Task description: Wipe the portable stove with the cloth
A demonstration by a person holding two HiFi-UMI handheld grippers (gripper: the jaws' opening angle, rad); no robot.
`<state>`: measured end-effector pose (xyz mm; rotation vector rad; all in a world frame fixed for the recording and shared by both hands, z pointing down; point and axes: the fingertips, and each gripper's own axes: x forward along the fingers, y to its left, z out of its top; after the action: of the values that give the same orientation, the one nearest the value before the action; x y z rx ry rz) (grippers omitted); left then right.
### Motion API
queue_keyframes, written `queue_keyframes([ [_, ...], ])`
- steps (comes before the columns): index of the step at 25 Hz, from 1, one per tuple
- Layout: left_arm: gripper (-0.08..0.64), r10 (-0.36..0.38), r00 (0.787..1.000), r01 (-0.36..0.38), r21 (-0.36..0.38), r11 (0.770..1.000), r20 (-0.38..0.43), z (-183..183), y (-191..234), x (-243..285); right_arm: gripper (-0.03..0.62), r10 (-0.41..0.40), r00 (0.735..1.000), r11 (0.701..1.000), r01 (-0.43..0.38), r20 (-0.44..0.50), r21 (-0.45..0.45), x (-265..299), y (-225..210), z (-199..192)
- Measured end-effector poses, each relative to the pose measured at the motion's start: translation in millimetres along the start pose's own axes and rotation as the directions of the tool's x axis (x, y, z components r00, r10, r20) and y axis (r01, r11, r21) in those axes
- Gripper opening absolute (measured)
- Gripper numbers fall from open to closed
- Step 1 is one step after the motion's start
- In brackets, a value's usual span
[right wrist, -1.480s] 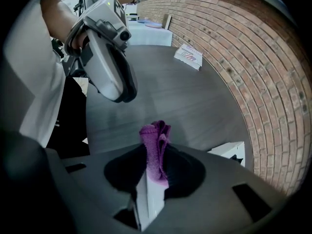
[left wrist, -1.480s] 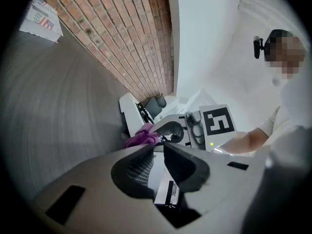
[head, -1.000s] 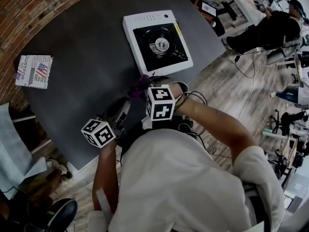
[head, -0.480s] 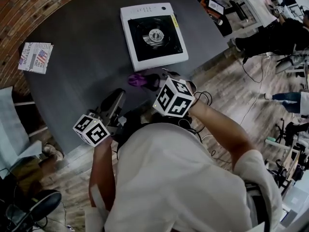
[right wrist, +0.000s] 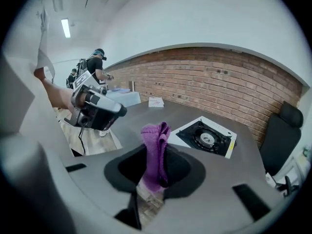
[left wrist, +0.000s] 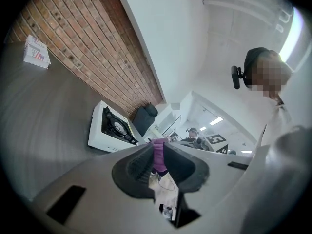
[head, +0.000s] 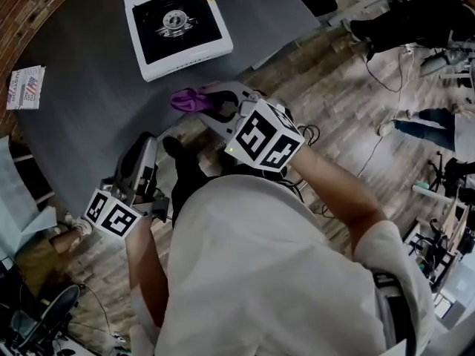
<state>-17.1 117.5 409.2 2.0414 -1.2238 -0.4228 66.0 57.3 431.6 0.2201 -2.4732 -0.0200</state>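
Note:
The white portable stove (head: 177, 24) with its black burner top lies flat on the dark grey table (head: 89, 110), far from both grippers. My right gripper (head: 211, 99) is shut on a purple cloth (head: 191, 99) and holds it in the air near the table's front edge. In the right gripper view the cloth (right wrist: 155, 152) stands up between the pads, with the stove (right wrist: 206, 136) beyond it. My left gripper (head: 145, 145) hovers at the table's near edge, to the left of the right one. Its jaws look shut with nothing in them (left wrist: 157, 149).
A printed booklet (head: 26, 87) lies at the table's far left. A brick wall (right wrist: 219, 82) runs behind the table, and a dark chair (right wrist: 283, 130) stands beside it. Wooden floor with cables (head: 371, 147) lies to the right, where people sit at other desks.
My right gripper has risen from the table edge with the purple cloth in its jaws. The left gripper has dropped back toward the near edge. The stove now sits further up-left in the head view.

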Motion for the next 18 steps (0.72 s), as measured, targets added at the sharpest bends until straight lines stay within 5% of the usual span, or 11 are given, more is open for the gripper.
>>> queue_keyframes([
  [9, 0.066, 0.056, 0.998, -0.056, 0.024, 0.998, 0.034, -41, -58, -16, 0.097, -0.026, 0.99, 0.99, 0.006, 0.141, 0.139, -77, 10, -34],
  [18, 0.066, 0.028, 0.999, -0.032, 0.109, 0.993, 0.044, -26, -89, -45, 0.097, -0.061, 0.959, 0.96, -0.019, 0.276, 0.279, -117, 30, -14],
])
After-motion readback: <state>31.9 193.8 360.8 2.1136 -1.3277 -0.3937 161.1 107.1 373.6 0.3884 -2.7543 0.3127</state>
